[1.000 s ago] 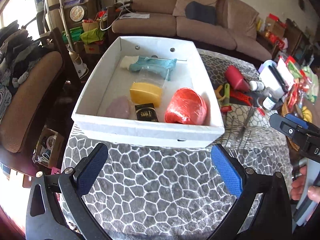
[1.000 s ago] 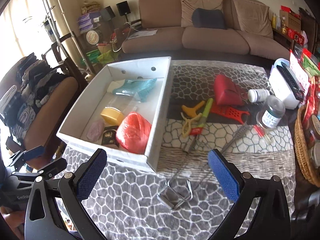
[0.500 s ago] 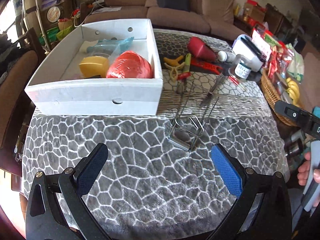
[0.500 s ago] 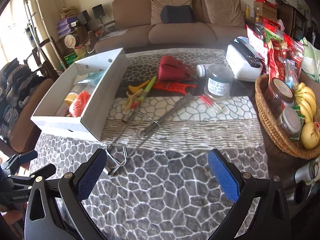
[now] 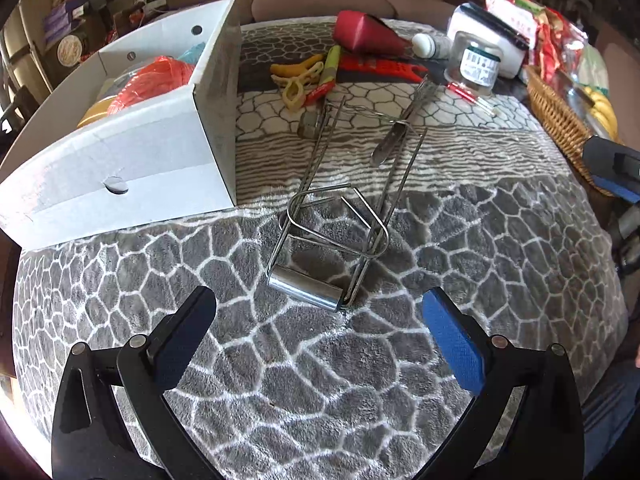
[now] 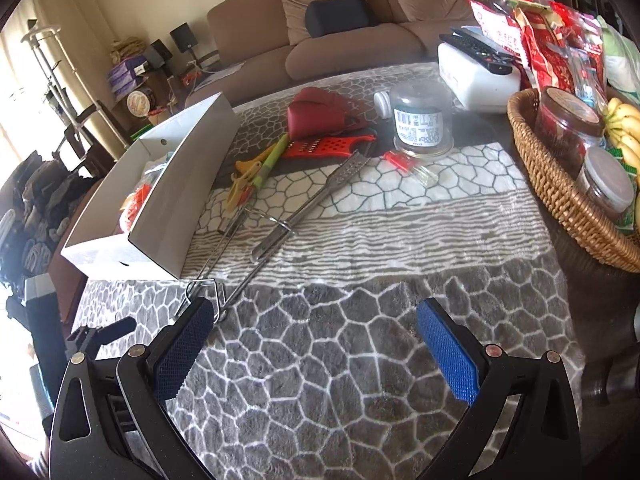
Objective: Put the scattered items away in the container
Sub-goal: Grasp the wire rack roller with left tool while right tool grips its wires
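**Wire tool dead ahead of my left gripper — snag risk**

Risks first. The wire tool [image 5: 340,216] lies just ahead of my left gripper [image 5: 320,336], its metal roller end nearest me and its long thin prongs running away toward the far clutter. I judge it an awkward pick: the roller is round and slick, so it may squirt out of the pads. The prongs seem to cross the metal tongs [image 5: 400,128] beyond it, so a lift could drag those along, or sweep the yellow clips [image 5: 296,84]. It is long; swung left, it could knock the wall of the white box [image 5: 216,128] instead of clearing it.

Left gripper: jaws wide apart, nothing between them, touching nothing, hovering over the grey patterned blanket [image 5: 280,360].

Right gripper [image 6: 316,344]: likewise spread wide and empty. The wire tool's loop sits just past its left finger [image 6: 180,344]; contact I cannot tell.

The box stands ahead-left of both grippers, already holding an orange bundle [image 5: 160,76]. Remaining scatter lies further ahead.
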### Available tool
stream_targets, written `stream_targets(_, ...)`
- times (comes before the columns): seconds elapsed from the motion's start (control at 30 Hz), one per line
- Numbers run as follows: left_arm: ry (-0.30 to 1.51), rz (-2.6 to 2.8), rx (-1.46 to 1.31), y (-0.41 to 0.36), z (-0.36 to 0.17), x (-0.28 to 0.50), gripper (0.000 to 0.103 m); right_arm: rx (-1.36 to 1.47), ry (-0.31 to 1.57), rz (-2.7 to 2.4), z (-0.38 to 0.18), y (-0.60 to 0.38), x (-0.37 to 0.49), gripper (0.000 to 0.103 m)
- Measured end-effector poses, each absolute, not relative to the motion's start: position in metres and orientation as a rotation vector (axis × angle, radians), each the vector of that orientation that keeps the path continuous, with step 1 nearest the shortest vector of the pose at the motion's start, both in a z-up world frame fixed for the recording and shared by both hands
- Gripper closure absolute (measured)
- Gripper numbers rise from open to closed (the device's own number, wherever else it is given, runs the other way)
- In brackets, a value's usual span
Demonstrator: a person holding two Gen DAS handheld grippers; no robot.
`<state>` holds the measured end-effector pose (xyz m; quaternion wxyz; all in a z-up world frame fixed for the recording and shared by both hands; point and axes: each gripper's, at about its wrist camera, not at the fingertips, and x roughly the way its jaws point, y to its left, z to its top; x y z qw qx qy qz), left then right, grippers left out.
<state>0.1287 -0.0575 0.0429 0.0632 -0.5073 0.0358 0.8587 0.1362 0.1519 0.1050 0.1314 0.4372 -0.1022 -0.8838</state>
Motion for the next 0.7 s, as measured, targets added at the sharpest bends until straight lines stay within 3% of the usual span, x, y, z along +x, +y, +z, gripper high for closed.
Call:
stream_targets(0.37, 0.189, 2.598, -1.447, -0.053, 0.020, 0.112, 0.000, 1.260, -0.386, -2.493, 0.066, 0.136, 0.090, 0.000)
stream_targets(0.7, 0.036, 2.551, -1.430, -0.061, 0.009, 0.107, 0.000, 1.256, -0.324, -2.457, 0.043, 0.108, 0.044, 0.000)
